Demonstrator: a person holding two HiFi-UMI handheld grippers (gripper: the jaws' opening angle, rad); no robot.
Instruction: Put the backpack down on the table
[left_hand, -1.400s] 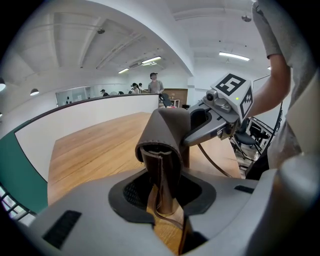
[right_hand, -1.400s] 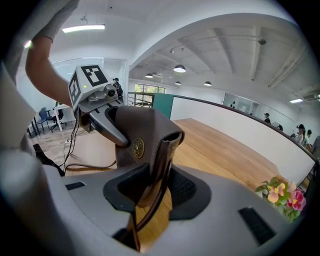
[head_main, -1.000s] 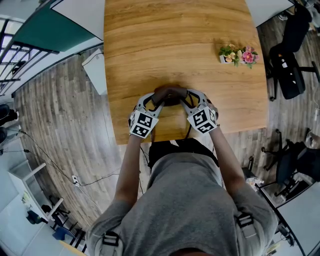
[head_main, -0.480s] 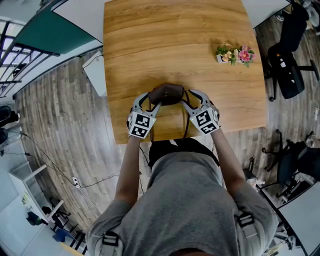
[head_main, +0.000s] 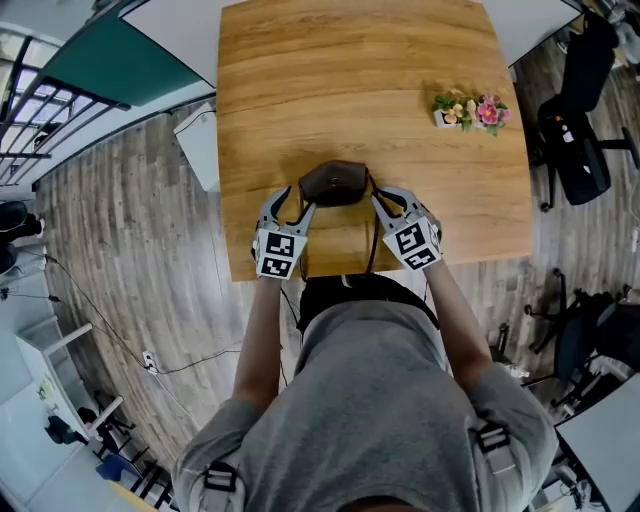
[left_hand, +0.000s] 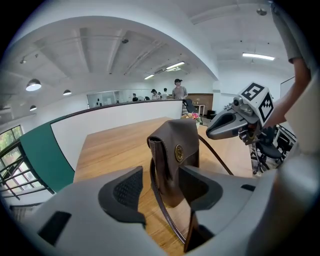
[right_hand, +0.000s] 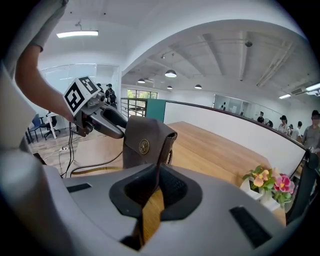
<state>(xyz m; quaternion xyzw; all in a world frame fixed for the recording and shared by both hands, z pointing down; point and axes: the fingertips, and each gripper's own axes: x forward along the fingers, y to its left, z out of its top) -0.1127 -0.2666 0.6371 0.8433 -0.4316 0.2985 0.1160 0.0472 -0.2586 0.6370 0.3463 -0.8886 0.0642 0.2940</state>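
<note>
A small brown leather backpack (head_main: 335, 184) stands upright on the wooden table (head_main: 350, 80), near its front edge. My left gripper (head_main: 292, 207) is just left of it, jaws opening wide. A thin strap (left_hand: 165, 215) runs loose between its pads (left_hand: 127, 189), and the backpack (left_hand: 175, 155) stands right ahead. My right gripper (head_main: 393, 204) is on the backpack's right side. Its jaws (right_hand: 159, 182) are closing and pinch a brown strap (right_hand: 150, 215). Beyond them are the backpack (right_hand: 145, 142) and the left gripper (right_hand: 102, 122).
A small pot of pink and yellow flowers (head_main: 463, 108) sits at the table's right side. Black office chairs (head_main: 575, 130) stand on the floor to the right. A white box (head_main: 198, 145) is beside the table's left edge.
Both grippers have drawn back from the backpack toward the table's near edge, and it now shows in full between them. It stands a little farther onto the table.
</note>
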